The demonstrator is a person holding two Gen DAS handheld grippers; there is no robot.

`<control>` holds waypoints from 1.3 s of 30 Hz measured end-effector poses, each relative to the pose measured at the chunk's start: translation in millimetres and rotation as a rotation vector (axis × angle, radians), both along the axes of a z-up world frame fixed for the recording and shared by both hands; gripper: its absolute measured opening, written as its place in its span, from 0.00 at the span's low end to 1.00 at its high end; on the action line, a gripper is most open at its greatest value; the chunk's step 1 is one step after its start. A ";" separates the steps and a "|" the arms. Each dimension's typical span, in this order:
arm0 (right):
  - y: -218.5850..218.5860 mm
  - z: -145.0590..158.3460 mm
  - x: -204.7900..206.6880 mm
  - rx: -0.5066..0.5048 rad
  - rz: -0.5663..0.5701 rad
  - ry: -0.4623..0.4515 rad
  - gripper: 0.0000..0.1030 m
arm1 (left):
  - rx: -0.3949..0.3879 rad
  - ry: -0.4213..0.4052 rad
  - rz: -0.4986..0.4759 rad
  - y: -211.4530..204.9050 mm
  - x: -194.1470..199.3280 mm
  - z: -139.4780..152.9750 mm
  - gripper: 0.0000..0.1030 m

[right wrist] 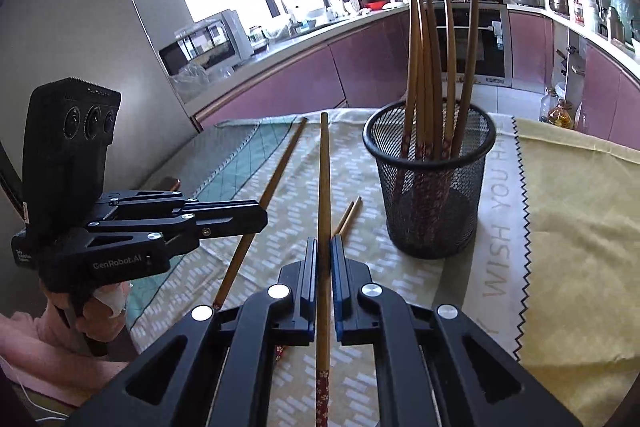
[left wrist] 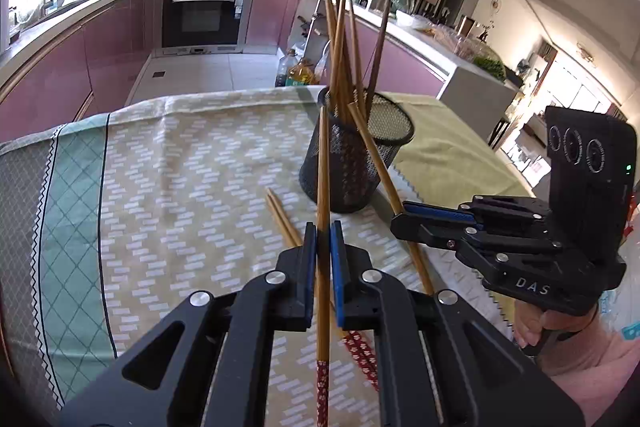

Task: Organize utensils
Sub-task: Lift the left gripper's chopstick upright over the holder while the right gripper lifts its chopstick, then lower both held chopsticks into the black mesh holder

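Note:
A black mesh cup [left wrist: 352, 155] [right wrist: 428, 195] stands on the patterned tablecloth [left wrist: 180, 167] with several chopsticks upright in it. My left gripper [left wrist: 323, 227] is shut on one bamboo chopstick [left wrist: 323, 167] with a red patterned end, held off the cloth just in front of the cup. My right gripper [right wrist: 324, 241] is shut on another such chopstick [right wrist: 324, 179], its tip pointing left of the cup. Each gripper shows in the other's view, the right gripper [left wrist: 400, 215] and the left gripper [right wrist: 262, 217]. Two more chopsticks [left wrist: 282, 217] [right wrist: 350, 215] lie on the cloth between the grippers and the cup.
A yellow cloth [right wrist: 572, 227] covers the table to the right of the cup. Beyond the table's far edge are the tiled floor, oil bottles [left wrist: 296, 71], pink cabinets and an oven [left wrist: 204, 13]. A hand in a pink sleeve [left wrist: 592, 347] holds the right gripper.

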State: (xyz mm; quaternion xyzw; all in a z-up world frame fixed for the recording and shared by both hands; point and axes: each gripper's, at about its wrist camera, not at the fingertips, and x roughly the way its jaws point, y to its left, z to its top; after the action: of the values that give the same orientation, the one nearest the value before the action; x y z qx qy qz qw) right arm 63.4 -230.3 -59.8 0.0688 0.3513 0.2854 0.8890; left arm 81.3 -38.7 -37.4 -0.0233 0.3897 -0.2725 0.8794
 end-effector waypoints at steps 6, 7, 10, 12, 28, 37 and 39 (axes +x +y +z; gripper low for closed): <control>-14.1 13.1 -4.7 0.037 -0.020 -0.036 0.06 | -0.043 -0.042 -0.020 4.0 -7.7 23.0 0.07; -15.8 15.3 -5.5 0.043 -0.024 -0.042 0.06 | -0.047 -0.047 -0.021 3.9 -9.1 25.2 0.07; -20.7 20.9 -6.9 0.053 -0.033 -0.061 0.06 | -0.060 -0.065 -0.027 5.5 -12.5 32.9 0.07; -23.5 24.1 -7.4 0.058 -0.039 -0.070 0.06 | -0.066 -0.077 -0.028 6.5 -15.1 38.1 0.07; -39.7 53.5 -5.6 0.068 -0.081 -0.160 0.06 | -0.131 -0.141 -0.033 1.9 -7.5 63.0 0.07; -48.5 75.5 -2.6 0.052 -0.104 -0.216 0.06 | -0.145 -0.168 -0.028 -4.8 3.2 75.8 0.07; -49.4 78.6 -2.0 0.050 -0.107 -0.225 0.06 | -0.145 -0.176 -0.029 -6.6 4.8 79.1 0.07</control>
State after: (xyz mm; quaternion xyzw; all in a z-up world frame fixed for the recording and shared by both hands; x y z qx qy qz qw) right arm 61.5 -279.7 18.8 0.0770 0.2381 0.2519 0.9348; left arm 86.1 -45.3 41.7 -0.0572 0.2904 -0.3138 0.9022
